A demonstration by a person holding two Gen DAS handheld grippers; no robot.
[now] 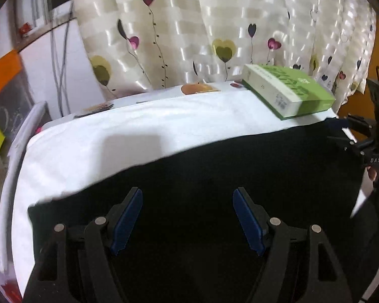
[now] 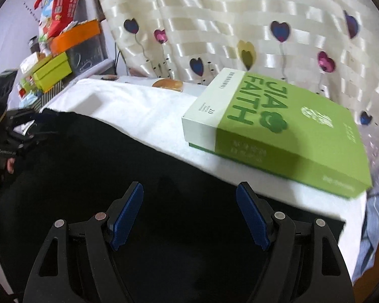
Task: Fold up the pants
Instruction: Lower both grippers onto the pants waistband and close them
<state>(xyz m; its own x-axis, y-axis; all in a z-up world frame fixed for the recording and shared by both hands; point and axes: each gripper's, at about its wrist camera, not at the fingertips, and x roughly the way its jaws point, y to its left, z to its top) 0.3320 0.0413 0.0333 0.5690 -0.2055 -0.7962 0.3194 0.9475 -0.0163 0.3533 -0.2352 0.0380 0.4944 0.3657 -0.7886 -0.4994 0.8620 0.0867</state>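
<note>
Black pants lie flat on a white cloth-covered table; they also fill the lower half of the right wrist view. My left gripper is open, its blue-padded fingers hovering over the pants with nothing between them. My right gripper is open too, above the pants near their far edge, empty. In the left wrist view the right gripper shows at the far right edge. In the right wrist view the left gripper shows at the far left.
A green and white box sits on the table's far right corner, just behind the pants; it also shows in the left wrist view. A heart-patterned curtain hangs behind. Stacked boxes stand at the left.
</note>
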